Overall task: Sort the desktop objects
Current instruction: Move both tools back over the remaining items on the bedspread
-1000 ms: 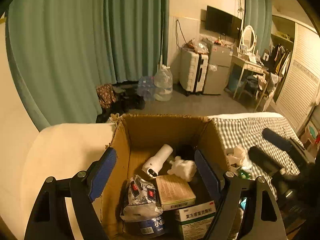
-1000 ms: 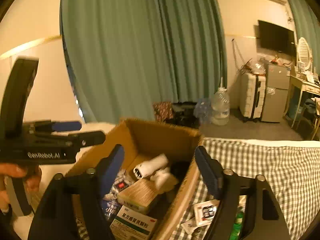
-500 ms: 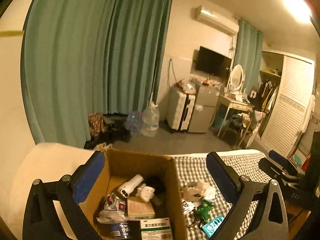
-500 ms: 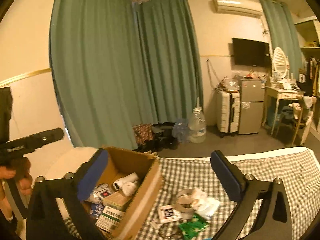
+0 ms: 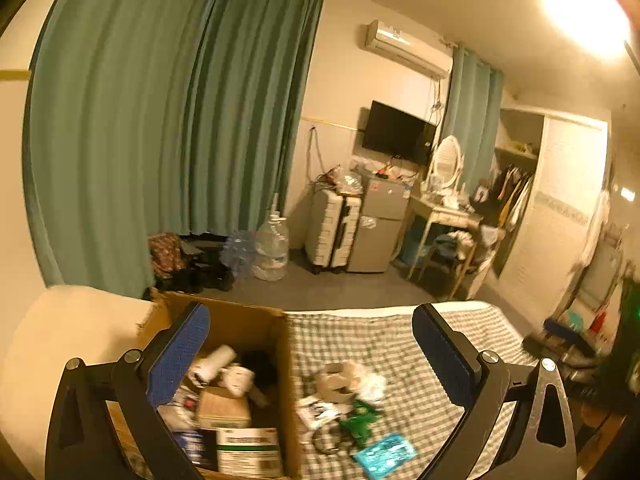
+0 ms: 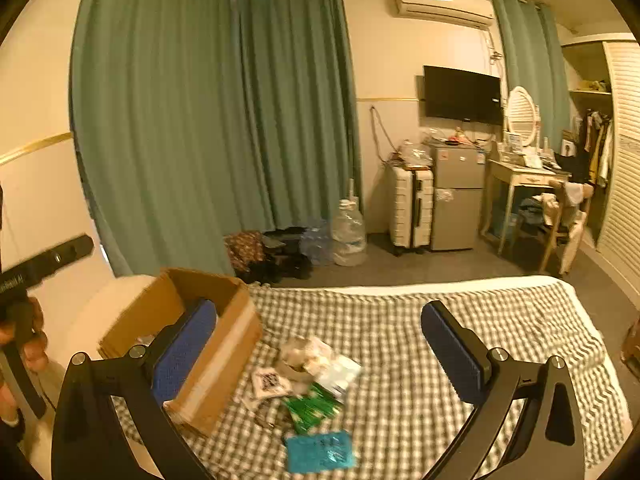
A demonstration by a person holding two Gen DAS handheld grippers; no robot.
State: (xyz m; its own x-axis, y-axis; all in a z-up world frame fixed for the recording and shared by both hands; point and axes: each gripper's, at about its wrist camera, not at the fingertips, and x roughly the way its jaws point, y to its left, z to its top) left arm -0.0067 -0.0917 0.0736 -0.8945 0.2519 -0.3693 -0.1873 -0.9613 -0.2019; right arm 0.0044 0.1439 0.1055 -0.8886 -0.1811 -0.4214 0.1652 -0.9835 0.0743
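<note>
An open cardboard box (image 5: 236,318) stands at the left of a checked cloth (image 5: 400,344). Inside lie a white bottle (image 5: 212,360), a brown carton (image 5: 222,410) and a green-striped medicine box (image 5: 248,450). Right of the box sits a loose pile: a tape roll (image 6: 296,354), a white printed packet (image 6: 270,382), a green packet (image 6: 312,406) and a teal packet (image 6: 320,450). My left gripper (image 5: 310,316) hangs open above the box's right wall, nothing between its blue pads. My right gripper (image 6: 318,312) is open too, above and behind the pile. Neither touches anything.
A cream cushion (image 5: 68,332) lies left of the box. The cloth's far edge (image 6: 400,284) drops to the floor. Beyond stand a water jug (image 6: 348,232), a suitcase (image 6: 410,208), a small fridge and a desk. A hand (image 6: 32,344) holds the left gripper at the frame's left edge.
Both grippers pulled back and up from over the box and their jaws spread wider. The pile on the checked cloth has come into both views.
</note>
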